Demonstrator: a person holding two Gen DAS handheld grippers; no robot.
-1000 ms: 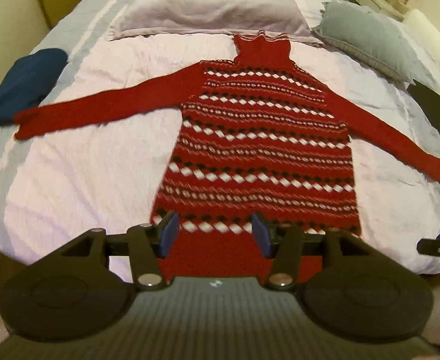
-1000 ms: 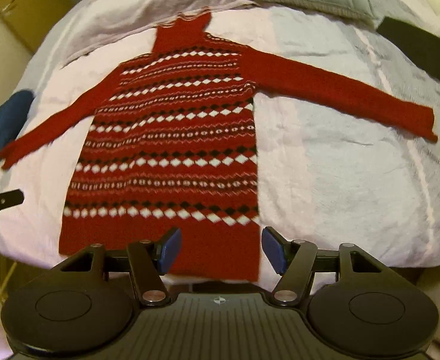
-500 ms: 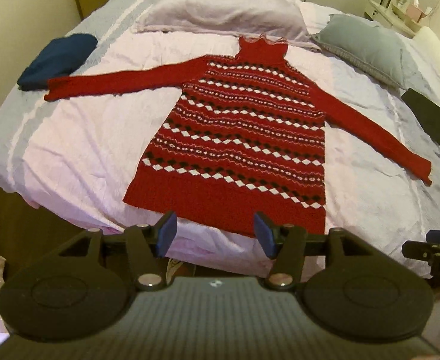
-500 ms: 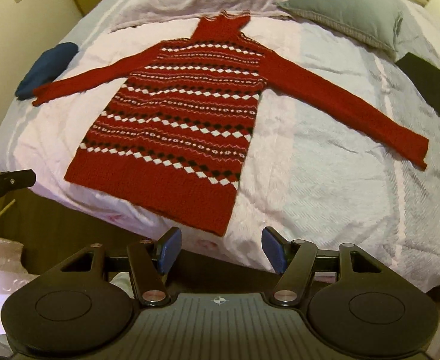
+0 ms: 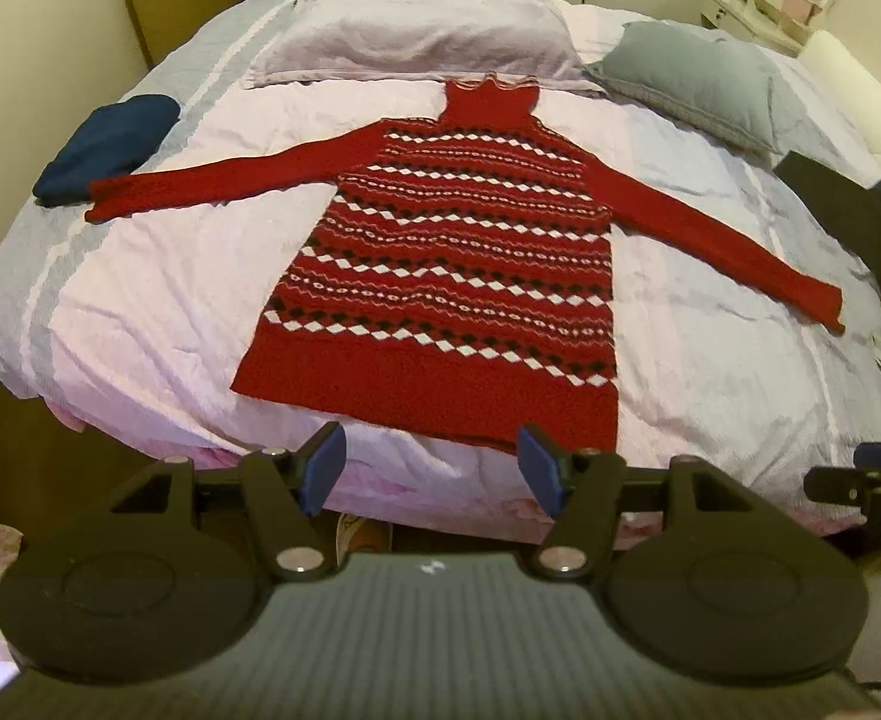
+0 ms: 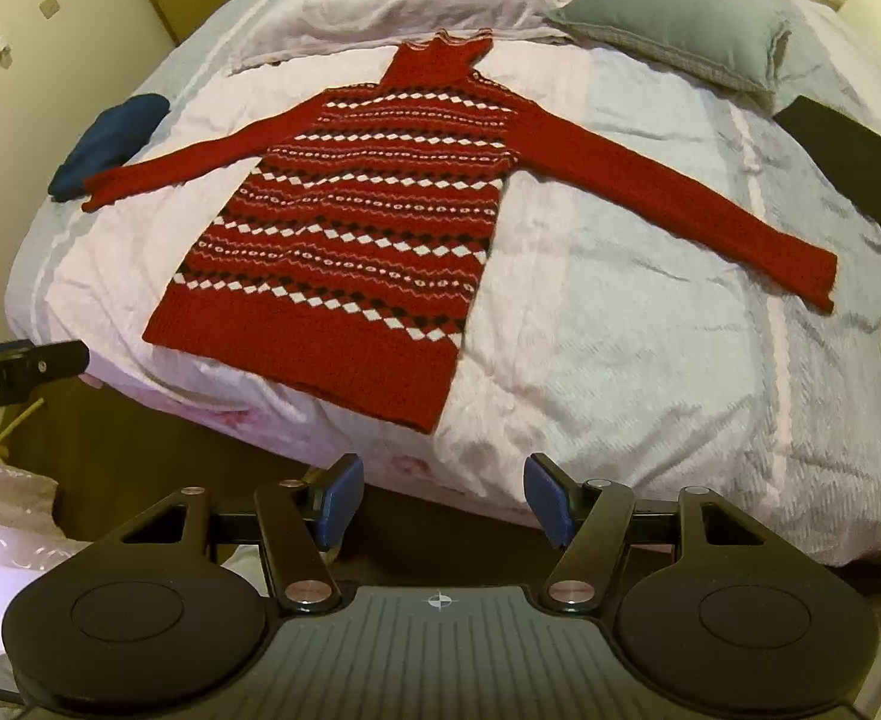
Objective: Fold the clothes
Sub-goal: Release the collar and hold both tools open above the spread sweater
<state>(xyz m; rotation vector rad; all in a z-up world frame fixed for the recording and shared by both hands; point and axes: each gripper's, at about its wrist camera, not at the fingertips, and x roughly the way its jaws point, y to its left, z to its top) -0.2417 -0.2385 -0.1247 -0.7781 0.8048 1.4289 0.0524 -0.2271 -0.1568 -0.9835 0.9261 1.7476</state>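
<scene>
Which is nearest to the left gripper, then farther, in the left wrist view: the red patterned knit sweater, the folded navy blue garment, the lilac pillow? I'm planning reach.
1. Red patterned knit sweater: its hem lies just beyond the open left gripper, centre.
2. Folded navy blue garment: far left edge of the bed.
3. Lilac pillow: at the bed's head, past the sweater's collar.

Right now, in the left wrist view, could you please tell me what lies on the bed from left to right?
Navy folded garment → left sleeve cuff → red patterned sweater body → right sleeve cuff → dark clothing.
</scene>
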